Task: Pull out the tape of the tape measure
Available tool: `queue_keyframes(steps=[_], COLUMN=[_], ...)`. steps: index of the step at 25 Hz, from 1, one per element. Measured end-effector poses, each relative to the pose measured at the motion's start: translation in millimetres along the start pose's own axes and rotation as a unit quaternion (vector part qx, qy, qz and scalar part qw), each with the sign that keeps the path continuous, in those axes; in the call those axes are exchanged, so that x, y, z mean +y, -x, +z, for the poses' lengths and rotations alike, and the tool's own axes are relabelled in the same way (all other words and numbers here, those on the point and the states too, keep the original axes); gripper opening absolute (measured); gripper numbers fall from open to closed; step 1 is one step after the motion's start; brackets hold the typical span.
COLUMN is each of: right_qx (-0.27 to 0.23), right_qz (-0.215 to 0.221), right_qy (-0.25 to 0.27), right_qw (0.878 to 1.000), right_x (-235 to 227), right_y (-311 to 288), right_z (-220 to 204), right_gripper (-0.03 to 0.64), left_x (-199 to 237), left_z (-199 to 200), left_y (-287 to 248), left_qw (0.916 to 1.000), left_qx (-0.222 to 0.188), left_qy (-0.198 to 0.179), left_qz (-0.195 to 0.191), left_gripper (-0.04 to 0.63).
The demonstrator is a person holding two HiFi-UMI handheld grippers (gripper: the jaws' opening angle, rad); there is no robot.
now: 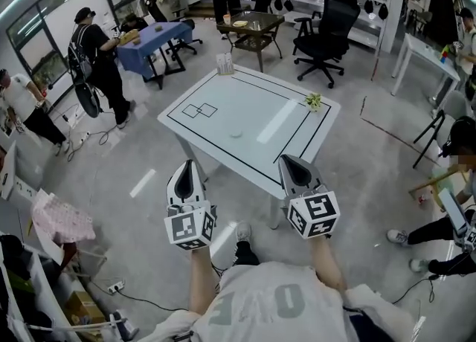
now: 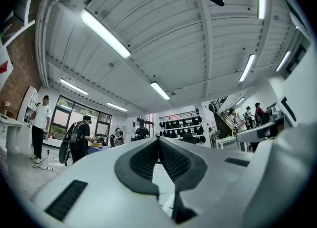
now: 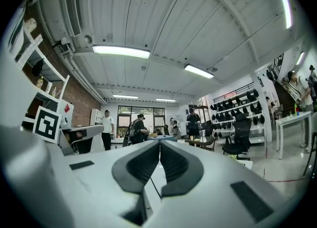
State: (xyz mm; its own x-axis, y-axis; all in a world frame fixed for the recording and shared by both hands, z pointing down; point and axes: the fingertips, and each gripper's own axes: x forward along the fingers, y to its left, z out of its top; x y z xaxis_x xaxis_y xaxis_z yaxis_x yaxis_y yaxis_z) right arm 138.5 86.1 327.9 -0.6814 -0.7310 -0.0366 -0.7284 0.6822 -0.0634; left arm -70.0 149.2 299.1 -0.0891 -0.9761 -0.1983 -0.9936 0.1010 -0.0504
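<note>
Just short of the near edge of the white rectangular tabletop (image 1: 245, 91), which has a black border line, the person holds both tools out in front, side by side and apart from each other. The left gripper (image 1: 188, 166) has its dark ribbed jaws pressed together with nothing between them. The right gripper (image 3: 159, 142) is the same, pinched shut and empty, with only the room showing past its tips. Neither touches the tabletop. Both hang over the floor before it, pointing roughly level. To me that reads as a carrying posture, the jaws closed because there is nothing to hold yet.

Near the middle of the tabletop, inside the border line, lies a small round whitish tape measure (image 1: 236, 132). It is too small from here to show its tab or which way it faces. It sits well apart from both grippers, so the job looks not yet begun. I'd guess it was put there so that one gripper can pin the case while the other draws the tape, and both must open first. A small green-and-yellow object (image 1: 314, 100) sits at the tabletop's far right corner, clear of the tape measure.
</note>
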Motion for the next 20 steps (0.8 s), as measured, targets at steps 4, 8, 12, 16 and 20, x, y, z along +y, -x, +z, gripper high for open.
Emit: queue_keyframes(steps=[4, 8, 12, 16, 20], right_qx=[0.014, 0.017, 0.024, 0.038, 0.048], right_qz=[-0.012, -0.015, -0.028, -0.036, -0.042], right_qy=[-0.001, -0.001, -0.006, -0.011, 0.009], right_qw=[1.0, 1.0, 0.999, 0.999, 0.998], right_x=[-10.7, -13.9, -19.1, -24.5, -25.5], right_y=[-55.9, -112.7, -168.8, -219.7, -261.0], right_z=[0.0, 6.0, -0.9, -12.2, -19.3], right_gripper=[0.029, 0.029, 0.029, 0.029, 0.029], left_x=[17.9, 41.7, 69.4, 101.4, 129.8], left_z=[-3.4, -6.8, -20.6, -40.8, -57.3], left_y=[-56.8, -111.0, -159.0, -199.2, -232.4], left_qw=[0.9997, 0.9991, 0.9984, 0.9979, 0.9976], left_qx=[0.002, 0.004, 0.007, 0.017, 0.02], left_qy=[-0.004, -0.009, -0.002, 0.005, 0.016], left_qz=[-0.024, -0.041, -0.057, -0.063, -0.064], left_gripper=[0.029, 0.029, 0.029, 0.029, 0.029])
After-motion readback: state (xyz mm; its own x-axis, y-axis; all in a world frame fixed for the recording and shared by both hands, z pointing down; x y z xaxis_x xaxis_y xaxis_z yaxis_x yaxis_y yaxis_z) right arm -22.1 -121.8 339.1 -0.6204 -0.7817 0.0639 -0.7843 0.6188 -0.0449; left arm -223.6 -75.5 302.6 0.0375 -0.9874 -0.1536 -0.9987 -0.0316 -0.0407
